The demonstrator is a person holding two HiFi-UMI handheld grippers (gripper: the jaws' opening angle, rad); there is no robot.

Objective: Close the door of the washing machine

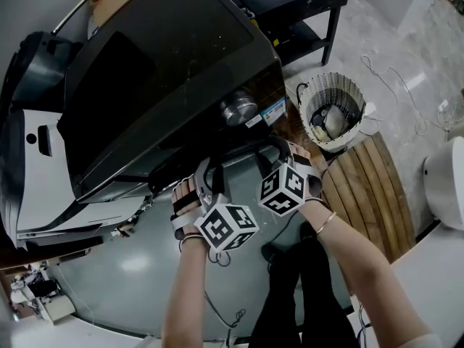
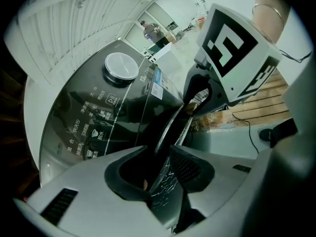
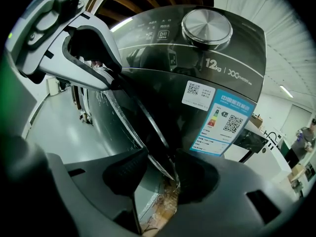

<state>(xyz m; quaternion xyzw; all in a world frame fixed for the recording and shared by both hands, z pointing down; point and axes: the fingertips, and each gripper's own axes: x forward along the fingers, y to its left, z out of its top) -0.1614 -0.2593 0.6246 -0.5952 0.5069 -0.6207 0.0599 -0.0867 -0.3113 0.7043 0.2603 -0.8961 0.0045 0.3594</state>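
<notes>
The washing machine (image 1: pixel 159 71) has its door (image 3: pixel 116 115) standing ajar, and the door's rim (image 2: pixel 170 125) runs edge-on between both pairs of jaws. The left gripper (image 2: pixel 159 153) is clenched on the rim, which fills the gap between its pads. The right gripper (image 3: pixel 161 157) sits farther along the same rim, its jaws spread wide and the rim loose between them. The control knob (image 3: pixel 207 27) lies beyond the jaws.
</notes>
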